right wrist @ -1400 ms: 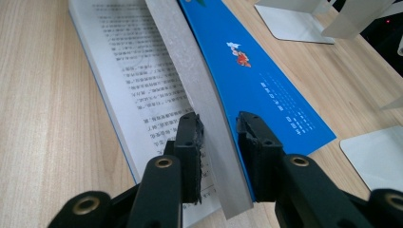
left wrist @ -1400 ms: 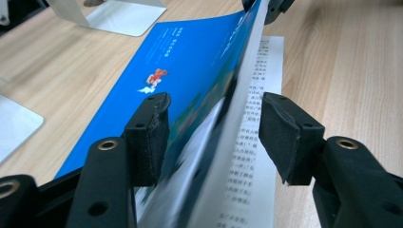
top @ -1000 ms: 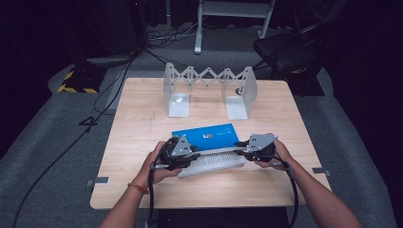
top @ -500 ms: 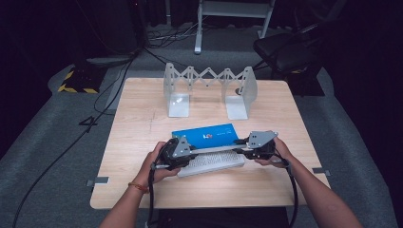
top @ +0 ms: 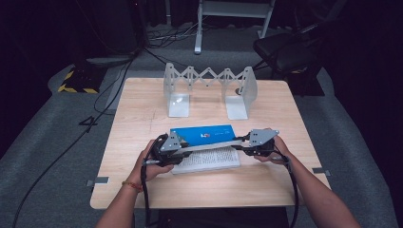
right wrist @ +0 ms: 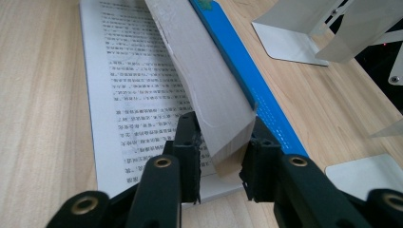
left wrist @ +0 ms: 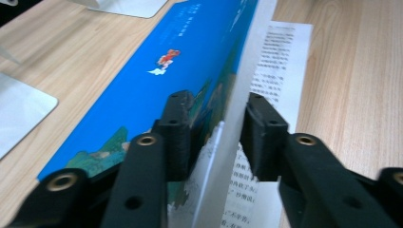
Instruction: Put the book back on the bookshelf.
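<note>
I have the left tongs [top: 183, 151] and right tongs [top: 242, 141] each clamped on one end of the raised block of pages of the open book [top: 209, 142], which lies near the front of the counter [top: 142, 118]. I judge the pages light, floppy and tearable, so I grip near the spine, several leaves thick. Beyond, the folding metal bookend rack [top: 209, 88] stands well apart, obstructing nothing.

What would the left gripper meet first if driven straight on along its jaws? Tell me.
The left gripper would first run deeper onto the book's raised half, already between its jaws, which have just been opening. Beyond, probably the right gripper.
</note>
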### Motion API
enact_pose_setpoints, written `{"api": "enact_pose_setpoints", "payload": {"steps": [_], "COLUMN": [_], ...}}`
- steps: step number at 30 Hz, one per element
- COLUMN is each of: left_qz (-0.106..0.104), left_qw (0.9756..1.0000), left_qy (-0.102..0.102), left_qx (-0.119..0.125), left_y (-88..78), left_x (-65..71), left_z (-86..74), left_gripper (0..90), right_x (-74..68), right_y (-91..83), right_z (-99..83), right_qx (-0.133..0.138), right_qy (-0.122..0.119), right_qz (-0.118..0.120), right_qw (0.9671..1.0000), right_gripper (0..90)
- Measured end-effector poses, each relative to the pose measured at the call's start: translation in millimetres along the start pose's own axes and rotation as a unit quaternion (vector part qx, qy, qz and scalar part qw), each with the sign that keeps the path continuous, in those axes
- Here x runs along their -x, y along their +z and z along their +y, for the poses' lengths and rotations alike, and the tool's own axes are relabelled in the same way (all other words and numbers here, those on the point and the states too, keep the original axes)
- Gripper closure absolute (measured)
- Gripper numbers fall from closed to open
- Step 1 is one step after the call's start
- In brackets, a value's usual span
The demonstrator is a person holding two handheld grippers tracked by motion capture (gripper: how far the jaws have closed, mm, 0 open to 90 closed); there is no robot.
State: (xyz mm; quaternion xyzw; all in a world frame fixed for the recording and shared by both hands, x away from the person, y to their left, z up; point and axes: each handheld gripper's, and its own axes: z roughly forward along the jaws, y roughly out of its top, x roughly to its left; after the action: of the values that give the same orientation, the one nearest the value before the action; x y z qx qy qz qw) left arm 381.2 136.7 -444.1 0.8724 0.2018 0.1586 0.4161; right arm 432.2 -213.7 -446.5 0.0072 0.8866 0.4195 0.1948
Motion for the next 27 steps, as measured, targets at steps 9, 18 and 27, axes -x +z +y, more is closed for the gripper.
{"api": "enact_pose_setpoints", "payload": {"steps": [9, 18, 27], "left_qz": [0.033, 0.046, 0.029], "left_qw": [0.9992, 0.9967, 0.9986], "left_qy": [0.009, 0.021, 0.022], "left_qx": [-0.02, -0.064, -0.037], "left_y": [-2.4, 21.3, 17.6], "left_x": [17.2, 26.9, 15.6], "left_z": [26.2, 27.2, 12.5], "left_gripper": [38.2, 46.8, 68.2], "right_x": [-9.1, -11.4, -5.9], "right_y": [-7.1, -7.9, -4.8], "right_z": [10.4, 21.2, 19.8], "right_qx": [-0.009, -0.022, 0.008], "right_qy": [-0.003, -0.005, 0.033], "right_qz": [-0.005, -0.001, 0.017], "right_qw": [0.9999, 0.9997, 0.9993], "right_gripper": [73.7, 74.0, 69.2]}}
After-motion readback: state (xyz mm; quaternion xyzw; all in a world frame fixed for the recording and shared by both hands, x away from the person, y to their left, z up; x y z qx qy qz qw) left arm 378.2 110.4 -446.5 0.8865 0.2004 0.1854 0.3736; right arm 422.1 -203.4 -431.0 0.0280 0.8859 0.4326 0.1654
